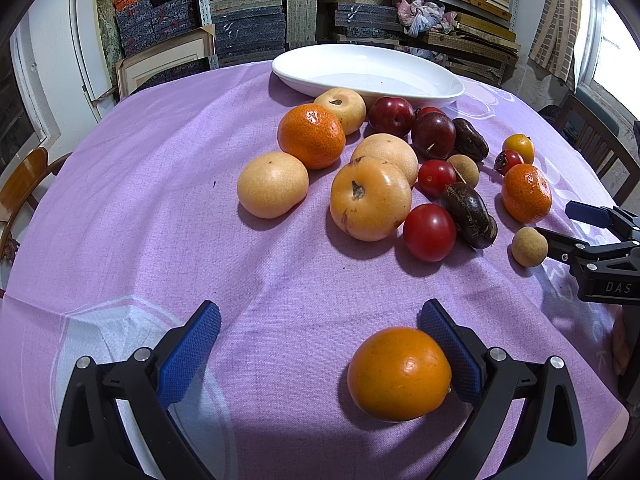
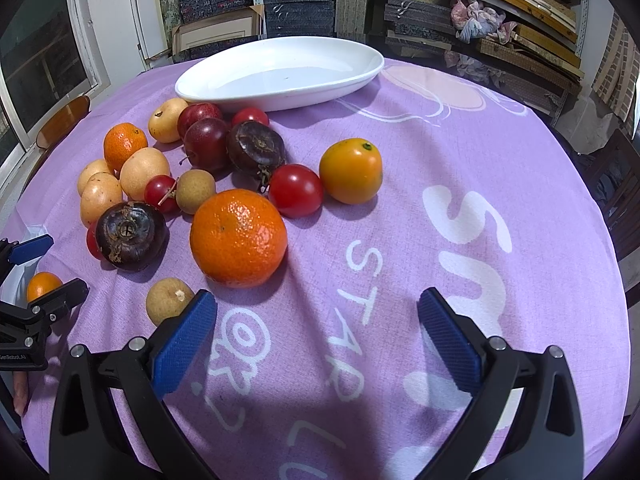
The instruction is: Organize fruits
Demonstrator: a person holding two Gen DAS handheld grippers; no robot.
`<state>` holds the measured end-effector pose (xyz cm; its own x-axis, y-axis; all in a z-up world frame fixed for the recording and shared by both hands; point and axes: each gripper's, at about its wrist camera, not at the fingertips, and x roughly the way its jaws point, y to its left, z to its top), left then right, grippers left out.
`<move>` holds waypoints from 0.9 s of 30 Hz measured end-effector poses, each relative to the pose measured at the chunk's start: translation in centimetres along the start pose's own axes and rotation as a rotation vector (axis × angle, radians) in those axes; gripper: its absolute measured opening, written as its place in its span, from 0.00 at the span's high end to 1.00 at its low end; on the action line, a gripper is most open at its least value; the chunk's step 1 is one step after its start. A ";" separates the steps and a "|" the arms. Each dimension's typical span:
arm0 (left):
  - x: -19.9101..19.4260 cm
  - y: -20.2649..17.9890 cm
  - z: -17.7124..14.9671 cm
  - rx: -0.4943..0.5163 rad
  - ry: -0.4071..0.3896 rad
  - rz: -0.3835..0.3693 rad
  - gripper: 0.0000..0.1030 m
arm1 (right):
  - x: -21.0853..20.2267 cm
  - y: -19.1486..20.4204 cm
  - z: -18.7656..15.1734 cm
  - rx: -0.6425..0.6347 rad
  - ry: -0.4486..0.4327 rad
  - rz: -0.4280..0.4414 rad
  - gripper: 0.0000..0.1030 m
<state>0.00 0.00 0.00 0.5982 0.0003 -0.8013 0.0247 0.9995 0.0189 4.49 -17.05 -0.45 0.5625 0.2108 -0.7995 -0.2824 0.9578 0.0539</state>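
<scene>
The left gripper (image 1: 320, 354) hangs low over the purple tablecloth (image 1: 168, 208) with its jaws spread wide, and a smooth orange fruit (image 1: 399, 374) sits on the cloth between them, pressed up against the right-hand blue pad (image 1: 450, 354) while the other pad stands well clear of it (so nothing is clamped). The right gripper (image 2: 318, 340) is likewise spread open and holds nothing; only printed white lettering on the cloth lies between its fingers, and a small tan longan (image 2: 168, 300) rests just beside its left pad. Ahead of both, the fruit lies in a loose heap near the middle of the table: a big mandarin (image 2: 239, 238) nearest the right gripper, a dark mangosteen (image 2: 131, 235) to its left, a red tomato (image 2: 295, 190) and a yellow-orange fruit (image 2: 351, 171) just beyond it, then plums, pale round pears and more small tomatoes crowding together toward the far side. The white oval dish (image 2: 280, 96) stands at the far edge of the heap, just behind the rearmost plums, with no fruit in it. Shelves stacked with patterned boxes (image 1: 248, 28) fill the wall behind the table.
</scene>
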 end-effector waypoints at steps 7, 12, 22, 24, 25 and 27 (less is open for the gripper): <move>0.0 0.0 0.0 0.000 0.000 0.000 0.03 | 0.0 0.0 0.0 -0.001 0.000 0.000 0.04; 0.0 0.0 0.0 0.000 0.000 0.000 0.03 | 0.0 0.0 0.0 -0.001 0.001 -0.001 0.04; 0.0 0.0 0.0 0.000 0.000 0.000 0.03 | 0.0 0.2 -0.1 -0.012 0.002 -0.014 0.04; 0.0 0.0 0.0 0.000 0.000 0.000 0.03 | 0.0 0.4 -0.1 -0.019 0.005 -0.022 0.04; 0.0 0.0 0.0 0.000 0.000 0.000 0.03 | 0.0 0.5 -0.1 -0.020 0.006 -0.020 0.04; 0.0 0.0 0.0 0.000 0.000 0.000 0.03 | -0.2 0.5 -0.2 -0.021 0.011 -0.012 0.04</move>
<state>0.00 0.00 0.00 0.5981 0.0001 -0.8014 0.0248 0.9995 0.0186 4.06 -16.66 -0.41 0.5574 0.1972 -0.8064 -0.2920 0.9559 0.0320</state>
